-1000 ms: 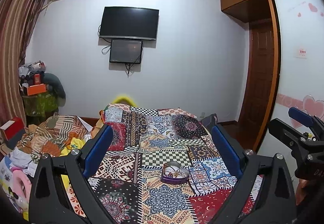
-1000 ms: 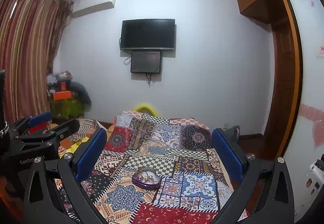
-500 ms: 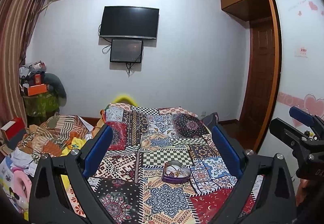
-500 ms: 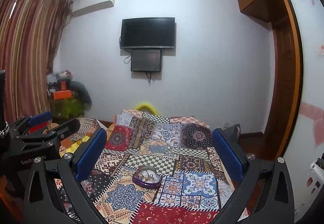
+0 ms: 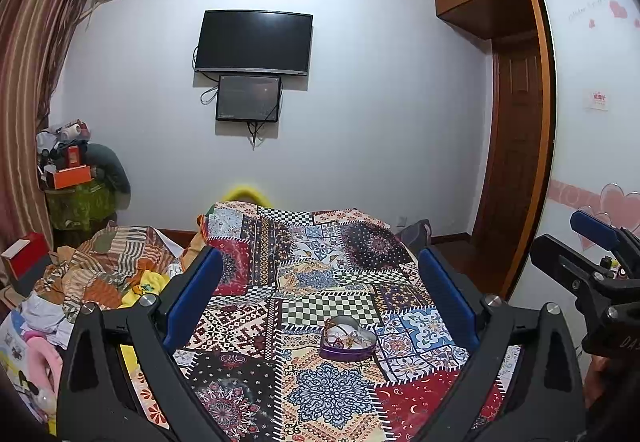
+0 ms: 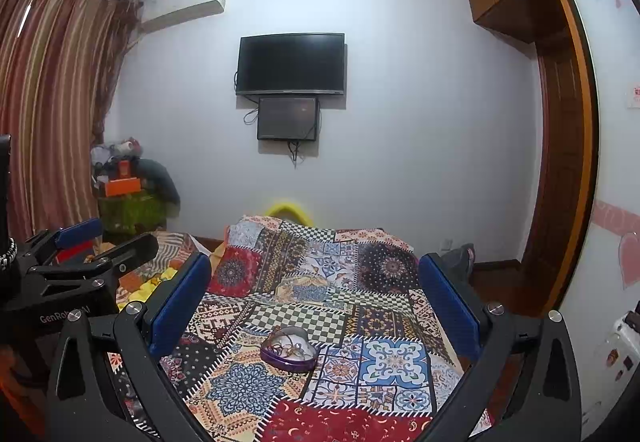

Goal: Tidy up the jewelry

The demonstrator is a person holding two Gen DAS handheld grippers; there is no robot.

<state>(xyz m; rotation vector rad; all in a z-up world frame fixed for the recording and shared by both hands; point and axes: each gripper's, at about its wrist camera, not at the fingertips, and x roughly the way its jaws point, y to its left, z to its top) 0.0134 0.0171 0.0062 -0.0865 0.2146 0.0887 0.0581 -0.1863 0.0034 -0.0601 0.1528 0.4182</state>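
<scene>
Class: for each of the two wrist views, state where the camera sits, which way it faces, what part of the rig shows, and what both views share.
Left wrist view: sits on the left gripper, looking down the patchwork bed toward the TV; its own open blue fingers frame the heart-shaped tin; the right gripper shows at right.
Right wrist view: sits on the right gripper, facing likewise; the left gripper shows at left.
Shared: bed, tin, TV.
</scene>
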